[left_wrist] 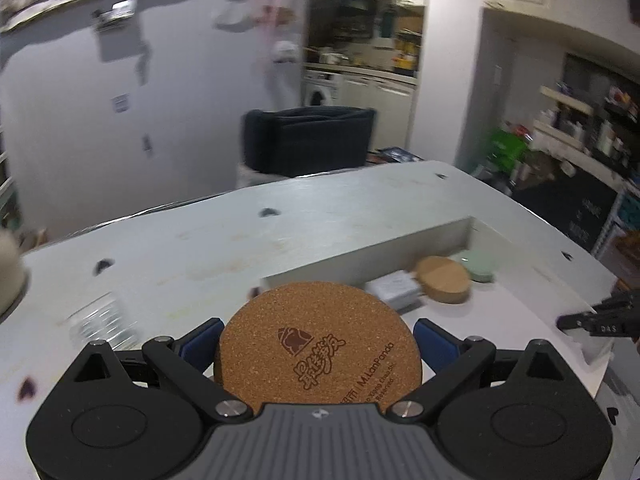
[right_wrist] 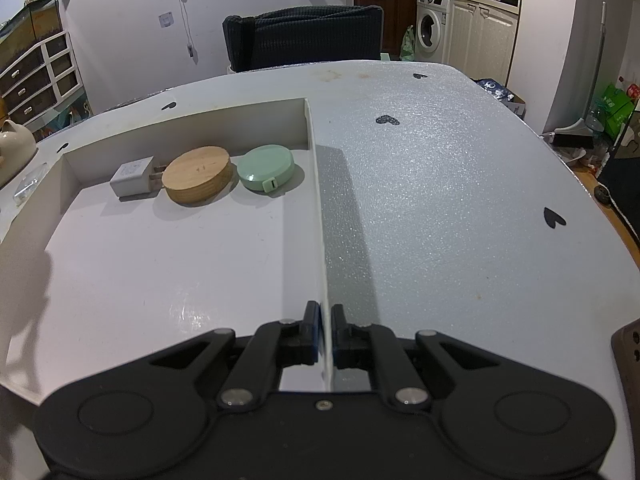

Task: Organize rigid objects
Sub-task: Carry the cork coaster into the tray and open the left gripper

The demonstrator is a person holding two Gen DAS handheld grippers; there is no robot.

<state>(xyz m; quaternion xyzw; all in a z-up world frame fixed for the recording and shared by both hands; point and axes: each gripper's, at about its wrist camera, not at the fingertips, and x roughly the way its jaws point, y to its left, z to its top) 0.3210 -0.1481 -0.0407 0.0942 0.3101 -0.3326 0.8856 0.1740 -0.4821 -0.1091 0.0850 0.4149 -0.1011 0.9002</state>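
— Left gripper (left_wrist: 318,338)?
— Clamped on a cork coaster (left_wrist: 318,344), held above the table (left_wrist: 200,232); the box (left_wrist: 360,256) beyond holds a wooden disc (left_wrist: 442,278).
— Right gripper (right_wrist: 326,332)?
— Pinched tight on the box wall (right_wrist: 316,208). Inside, at the far end: charger (right_wrist: 134,176), wooden disc (right_wrist: 199,174), green tape measure (right_wrist: 265,172), side by side.

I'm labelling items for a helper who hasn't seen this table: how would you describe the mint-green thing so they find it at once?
Look into the shallow white tray on the table and find the row of three things at its far wall. The mint-green tape measure is the rightmost, beside the wooden disc; it alone is green, with a small tab at its front edge.
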